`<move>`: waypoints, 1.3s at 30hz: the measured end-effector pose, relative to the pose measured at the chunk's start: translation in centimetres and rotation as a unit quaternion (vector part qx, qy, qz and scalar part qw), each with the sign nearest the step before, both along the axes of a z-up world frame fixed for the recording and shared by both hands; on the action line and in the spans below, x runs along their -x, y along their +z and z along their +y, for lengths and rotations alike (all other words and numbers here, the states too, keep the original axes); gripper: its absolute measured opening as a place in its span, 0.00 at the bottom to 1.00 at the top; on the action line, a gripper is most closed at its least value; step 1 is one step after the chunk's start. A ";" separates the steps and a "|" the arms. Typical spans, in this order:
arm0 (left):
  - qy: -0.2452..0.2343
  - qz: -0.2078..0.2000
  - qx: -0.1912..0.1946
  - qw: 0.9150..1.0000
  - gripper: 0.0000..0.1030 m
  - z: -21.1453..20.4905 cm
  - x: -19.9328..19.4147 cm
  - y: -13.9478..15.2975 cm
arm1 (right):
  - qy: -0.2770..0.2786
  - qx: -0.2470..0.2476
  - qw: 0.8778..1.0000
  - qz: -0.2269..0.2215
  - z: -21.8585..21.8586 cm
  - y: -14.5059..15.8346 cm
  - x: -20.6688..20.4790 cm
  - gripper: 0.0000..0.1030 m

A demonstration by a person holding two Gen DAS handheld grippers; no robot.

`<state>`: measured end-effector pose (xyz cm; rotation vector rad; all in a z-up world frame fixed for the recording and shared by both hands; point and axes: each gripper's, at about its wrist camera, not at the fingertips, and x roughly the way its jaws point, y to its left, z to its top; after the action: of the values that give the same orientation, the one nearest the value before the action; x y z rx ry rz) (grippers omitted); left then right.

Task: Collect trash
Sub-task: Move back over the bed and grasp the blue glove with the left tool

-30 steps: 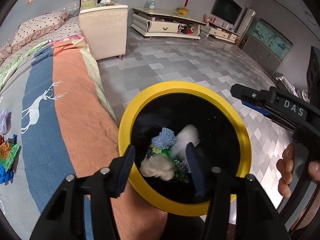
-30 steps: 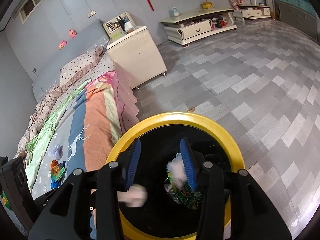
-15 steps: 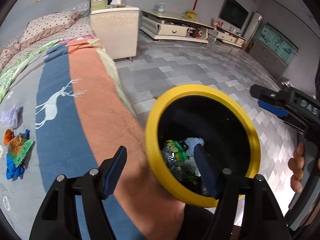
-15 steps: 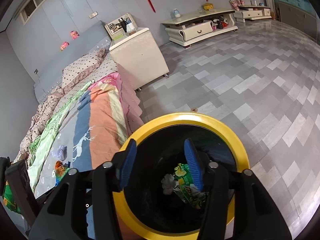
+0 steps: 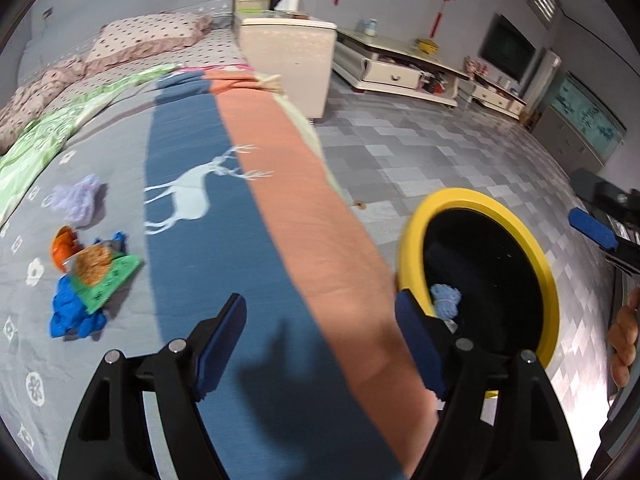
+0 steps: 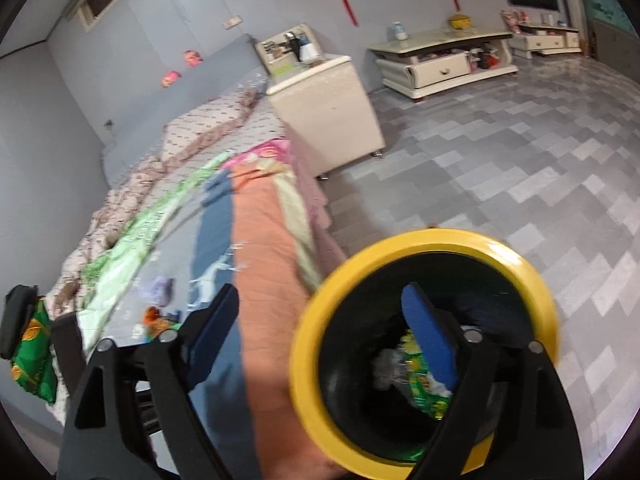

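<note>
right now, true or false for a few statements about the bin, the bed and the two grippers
1. The left gripper is open with nothing between its fingers. True.
2. The bin with the yellow rim is empty. False: a blue crumpled ball and wrappers lie inside.
3. Trash remains on the bed: a blue wad, a green wrapper and a pale purple wad. True.
4. The right gripper is shut on a green wrapper. False: it is open and holds nothing.
5. The bin stands on top of the bed. False: it sits on the floor beside it.
</note>
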<state>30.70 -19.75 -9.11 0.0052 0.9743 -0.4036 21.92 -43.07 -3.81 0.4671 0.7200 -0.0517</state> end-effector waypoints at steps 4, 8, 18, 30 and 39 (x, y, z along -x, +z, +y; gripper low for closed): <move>0.020 0.000 -0.002 1.000 0.71 2.7 -0.5 -0.2 | 0.027 0.010 1.000 -0.005 2.9 0.6 -1.1 0.81; 0.043 0.000 -0.003 0.999 0.71 5.5 -1.1 -0.4 | 0.051 0.012 0.999 -0.004 5.5 1.1 -2.4 0.85; 0.097 -0.003 -0.017 0.995 0.71 12.4 -2.4 -1.1 | 0.110 0.023 0.993 0.019 12.1 0.7 -6.2 0.88; 0.153 0.011 -0.024 0.988 0.71 20.0 -3.9 -3.3 | 0.181 0.039 0.981 0.059 21.0 -1.5 -12.9 0.88; 0.172 0.029 -0.024 0.984 0.71 22.6 -5.9 -5.9 | 0.235 0.049 0.965 0.104 26.8 -4.8 -17.8 0.88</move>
<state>36.55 2.81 -15.00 -0.1314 1.0195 -0.0622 39.68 -16.28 -8.60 0.1875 1.0147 0.3137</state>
